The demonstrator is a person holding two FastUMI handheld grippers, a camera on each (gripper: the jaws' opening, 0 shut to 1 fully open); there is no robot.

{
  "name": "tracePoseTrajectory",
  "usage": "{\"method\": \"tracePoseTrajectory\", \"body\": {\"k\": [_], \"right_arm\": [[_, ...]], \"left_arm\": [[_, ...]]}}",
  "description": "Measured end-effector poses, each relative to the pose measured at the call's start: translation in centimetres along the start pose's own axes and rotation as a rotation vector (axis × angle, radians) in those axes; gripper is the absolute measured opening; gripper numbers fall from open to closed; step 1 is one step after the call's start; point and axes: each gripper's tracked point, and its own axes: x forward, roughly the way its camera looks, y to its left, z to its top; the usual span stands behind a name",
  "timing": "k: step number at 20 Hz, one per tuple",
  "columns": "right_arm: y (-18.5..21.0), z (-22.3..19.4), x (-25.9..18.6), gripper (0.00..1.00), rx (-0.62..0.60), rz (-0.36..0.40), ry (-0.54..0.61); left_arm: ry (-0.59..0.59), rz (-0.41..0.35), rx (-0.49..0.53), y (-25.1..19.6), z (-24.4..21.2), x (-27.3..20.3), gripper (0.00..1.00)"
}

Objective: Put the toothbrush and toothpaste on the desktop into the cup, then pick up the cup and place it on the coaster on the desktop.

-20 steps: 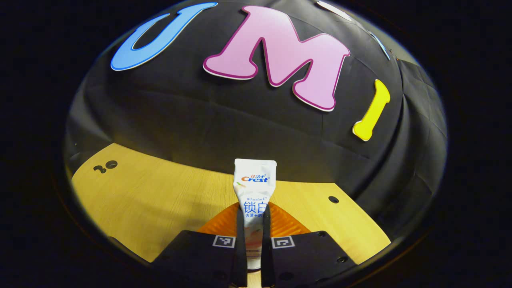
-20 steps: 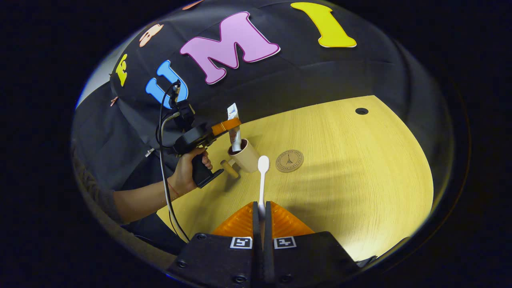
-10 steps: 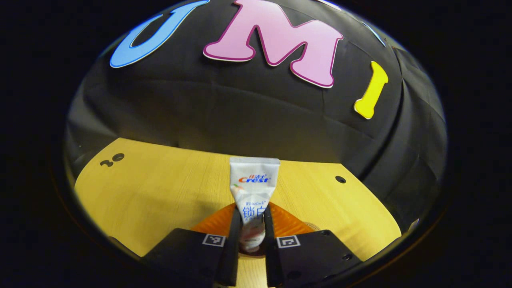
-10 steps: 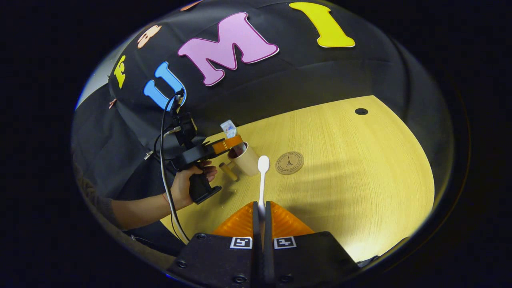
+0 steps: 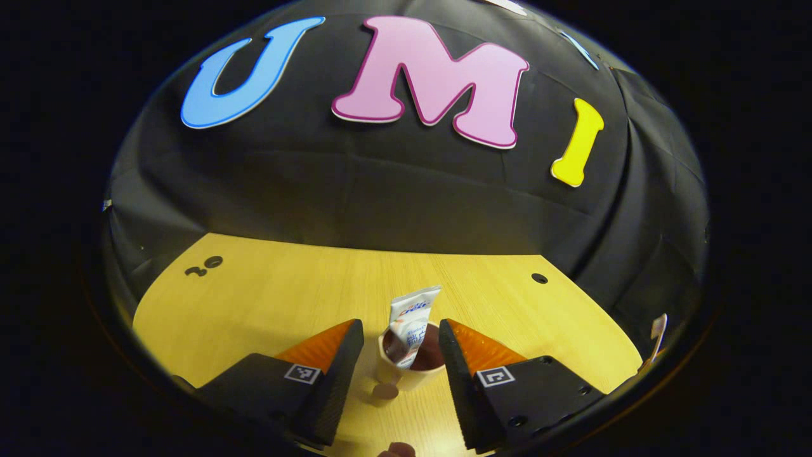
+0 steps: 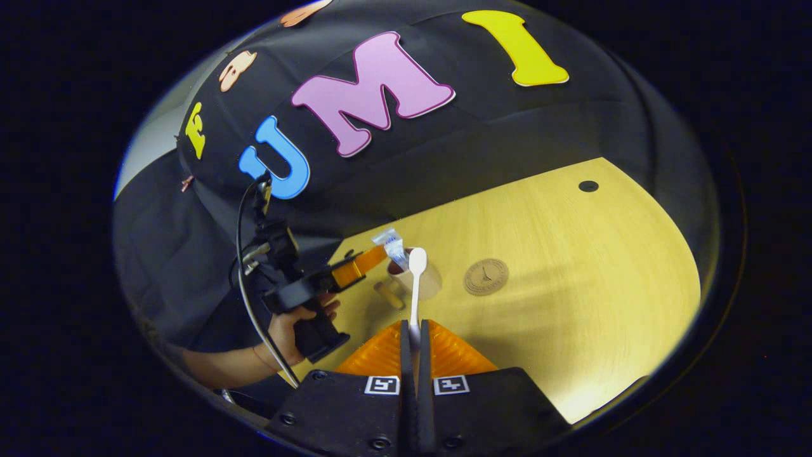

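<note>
right gripper [image 6: 415, 330] being kept clamped on toothbrush [image 6: 416, 285], head nearing cup [image 6: 424, 284] | left gripper [image 5: 399, 355] being held apart astride cup [image 5: 409, 374] | toothpaste [image 5: 411, 324] leaning inside | risk: cup being tipped by toothbrush or fingers | coaster [image 6: 485, 277] lying right of cup

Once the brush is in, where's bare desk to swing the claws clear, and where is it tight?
Bare wood lies right of the coaster out to the desk hole and its near edge. It is crowded around the cup: toothpaste inside, left claw beside it, toothbrush in the right claw overhead.
</note>
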Motion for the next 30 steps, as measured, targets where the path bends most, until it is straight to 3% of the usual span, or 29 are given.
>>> {"method": "tracePoseTrajectory", "body": {"k": [4, 8, 12, 21, 25, 30], "right_arm": [[3.2, 3.4, 3.9, 0.05, 0.035, 0.097, -0.082], [4.3, 5.7, 8.0, 0.05, 0.073, 0.162, -0.130], [2.9, 8.0, 12.2, 0.05, 0.125, 0.171, -0.198], [-0.6, 10.9, 19.9, 0.05, 0.203, 0.174, -0.318], [-2.2, 10.2, 22.5, 0.05, 0.164, 0.150, -0.346], [-2.6, 7.3, 23.9, 0.05, 0.038, 0.116, -0.301]], "left_arm": [[0.038, 0.003, -0.035, 0.6, -1.9, -6.0, 0.76], [0.107, 0.009, -0.001, 1.2, -5.6, -11.7, 0.76], [0.172, 0.034, -0.015, 2.0, -8.9, -16.2, 0.76], [0.190, 0.122, -0.106, 2.6, -11.0, -19.9, 0.76], [0.202, 0.144, -0.111, 2.5, -11.6, -20.2, 0.76], [0.239, 0.162, -0.109, 2.5, -13.5, -21.1, 0.76]]}}
